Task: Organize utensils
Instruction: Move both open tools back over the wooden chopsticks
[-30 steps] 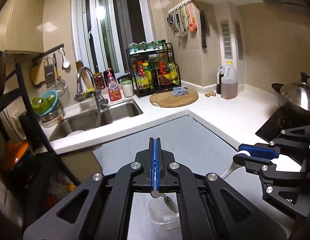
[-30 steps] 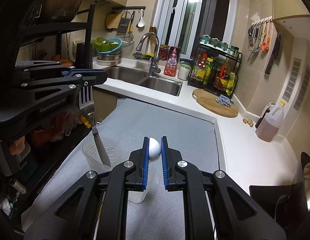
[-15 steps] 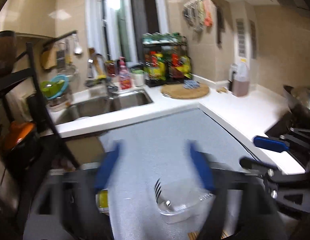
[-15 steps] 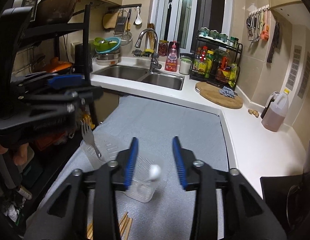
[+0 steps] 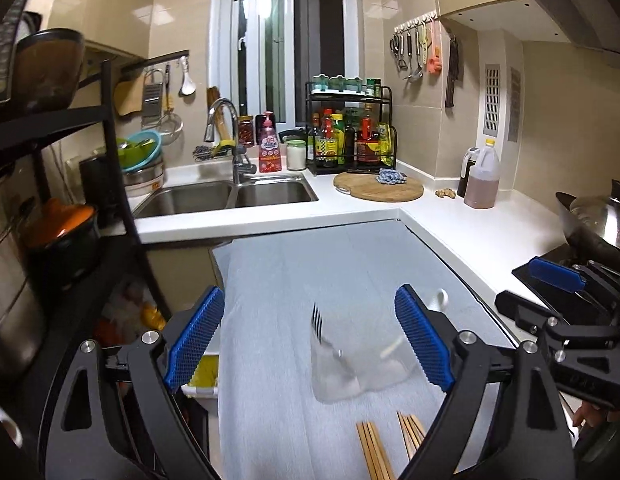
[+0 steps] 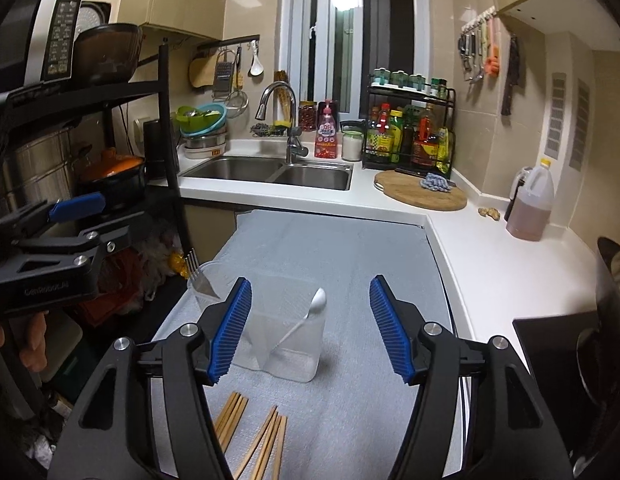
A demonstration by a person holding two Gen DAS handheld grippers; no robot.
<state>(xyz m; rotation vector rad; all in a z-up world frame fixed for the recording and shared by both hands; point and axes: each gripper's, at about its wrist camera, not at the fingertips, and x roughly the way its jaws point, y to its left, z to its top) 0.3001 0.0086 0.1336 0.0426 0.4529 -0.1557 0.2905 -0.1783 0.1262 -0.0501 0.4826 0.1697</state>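
Left wrist view: the left gripper [image 5: 310,334] stands with its blue pads [image 5: 194,336] spread wide and nothing between them, above the grey mat [image 5: 294,272].
Right wrist view: the right gripper [image 6: 308,330] is likewise spread wide and empty, its pads [image 6: 232,330] on either side of the clear holder [image 6: 288,336].
Holder: a clear plastic utensil holder [image 5: 357,368] stands upright on the mat; only the right wrist view shows its two compartments clearly, a rounded one on the left and a squarer one on the right.
Fork: the fork [image 6: 198,274] stands tines up in the left compartment, leaning; in the left wrist view the fork [image 5: 321,330] is blurred.
Spoon: the white spoon [image 6: 311,308] leans in the right compartment, bowl up; in the left wrist view only its tip [image 5: 437,300] shows past the right pad.
Chopsticks: two loose bundles of wooden chopsticks [image 6: 250,436] lie on the mat just in front of the holder, near the cameras; also seen in the left wrist view [image 5: 389,450].
Other gripper: each view catches the opposite gripper at its edge, jaws apart.
Backdrop: double sink [image 6: 270,170], round wooden cutting board [image 6: 419,196] and oil jug [image 6: 529,208] on the white counter; the wok [image 5: 597,220] shows only in the left wrist view.
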